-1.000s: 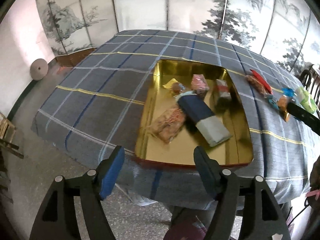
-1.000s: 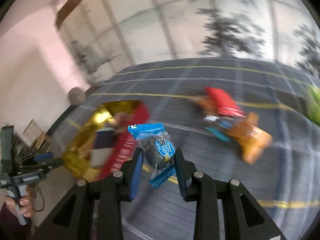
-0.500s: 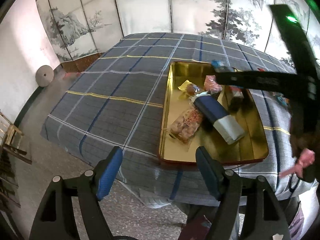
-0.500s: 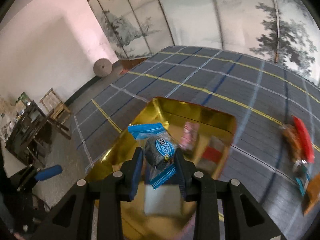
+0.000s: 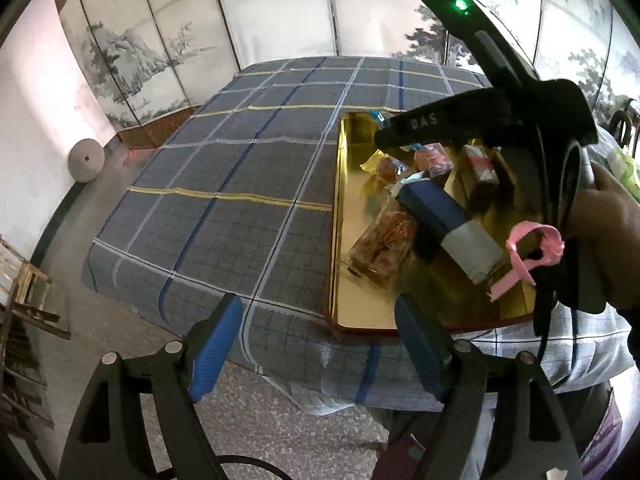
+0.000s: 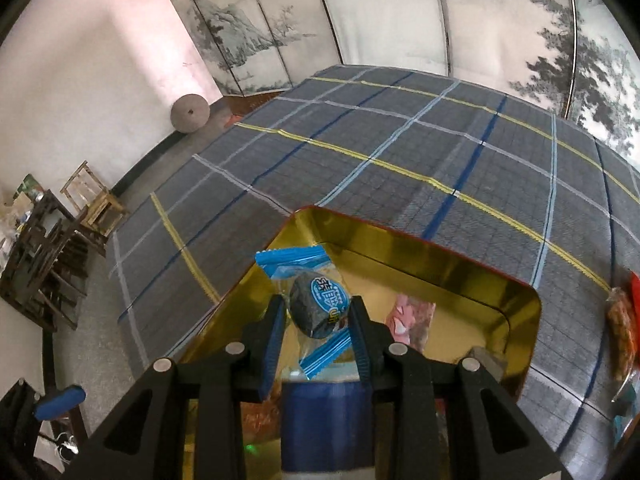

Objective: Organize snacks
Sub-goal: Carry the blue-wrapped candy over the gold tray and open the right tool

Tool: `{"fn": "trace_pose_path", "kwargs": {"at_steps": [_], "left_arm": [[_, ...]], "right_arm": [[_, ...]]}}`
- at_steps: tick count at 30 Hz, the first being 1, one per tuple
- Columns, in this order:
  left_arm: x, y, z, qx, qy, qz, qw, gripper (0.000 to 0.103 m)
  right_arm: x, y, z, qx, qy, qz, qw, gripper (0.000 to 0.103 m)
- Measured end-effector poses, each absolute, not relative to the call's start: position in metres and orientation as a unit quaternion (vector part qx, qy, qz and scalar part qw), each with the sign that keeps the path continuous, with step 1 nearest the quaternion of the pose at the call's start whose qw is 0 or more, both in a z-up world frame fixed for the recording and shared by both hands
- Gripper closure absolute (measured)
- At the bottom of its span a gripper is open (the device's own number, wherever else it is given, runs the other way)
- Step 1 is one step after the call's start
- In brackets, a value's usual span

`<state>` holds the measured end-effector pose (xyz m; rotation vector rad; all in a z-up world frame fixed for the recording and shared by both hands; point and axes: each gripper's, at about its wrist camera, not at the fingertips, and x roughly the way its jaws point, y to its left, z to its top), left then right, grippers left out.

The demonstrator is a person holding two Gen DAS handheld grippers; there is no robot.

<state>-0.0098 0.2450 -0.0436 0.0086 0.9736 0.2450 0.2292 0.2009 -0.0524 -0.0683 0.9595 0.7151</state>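
A table under a blue plaid tablecloth (image 5: 248, 184) carries a gold tray (image 5: 340, 240), with loose snack packets (image 6: 620, 328) just right of it.

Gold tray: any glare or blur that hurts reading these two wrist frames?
Left wrist view: the gold tray mirrors the snacks and dark tool above it, the right tongs block its far end, and fisheye bends the folding screen. Right wrist view: sharp, the blue-wrapped candy print is crisp, and the tray wall shows bright reflection.

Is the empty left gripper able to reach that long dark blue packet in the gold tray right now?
Probably not easily: the right gripper and the hand hang over the gold tray, crowding the dark blue packet. The left gripper sits off the table edge.
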Motion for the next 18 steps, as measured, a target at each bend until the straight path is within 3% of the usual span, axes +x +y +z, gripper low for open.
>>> {"fn": "trace_pose_path", "kwargs": {"at_steps": [18], "left_arm": [[-0.008,0.258,-0.053,-0.003,0.478,0.125,0.869,0.026]], "right_arm": [[0.231,0.212,-0.05,-0.032,0.446,0.337,0.829,0.061]]}}
